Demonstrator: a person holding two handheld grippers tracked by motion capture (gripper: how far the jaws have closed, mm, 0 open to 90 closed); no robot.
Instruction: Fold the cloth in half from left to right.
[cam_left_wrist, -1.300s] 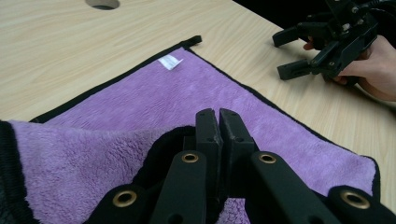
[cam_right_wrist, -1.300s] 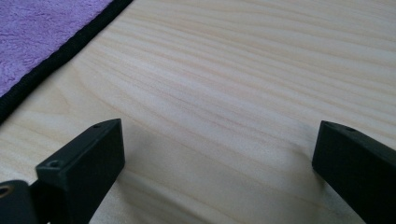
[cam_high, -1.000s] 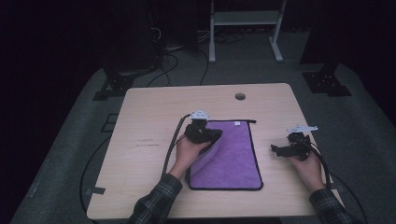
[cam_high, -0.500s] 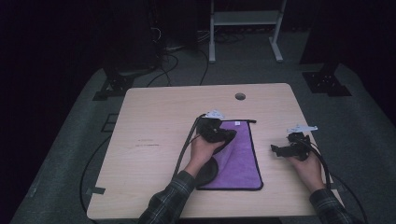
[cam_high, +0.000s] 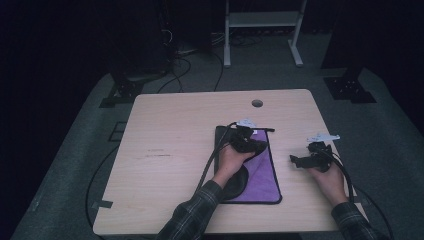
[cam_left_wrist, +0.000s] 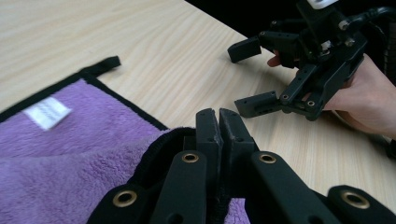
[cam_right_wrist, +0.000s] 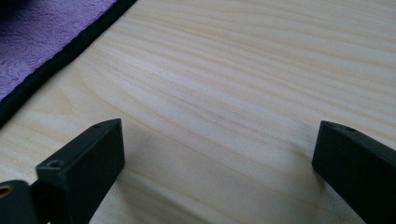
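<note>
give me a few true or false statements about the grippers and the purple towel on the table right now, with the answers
1. The left gripper has its jaws shut on the black-trimmed edge of the purple towel. True.
2. The right gripper is shut on a corner of the towel. False: its jaws stand wide open over bare table, apart from the towel.
3. The towel lies fully flat and spread out. False: part of it is lifted and folded over itself by the left gripper.
4. A white label is sewn on the towel near one corner. True.
5. The right gripper is at the table's far left edge. False: it sits to the right of the towel, near the table's right edge.
</note>
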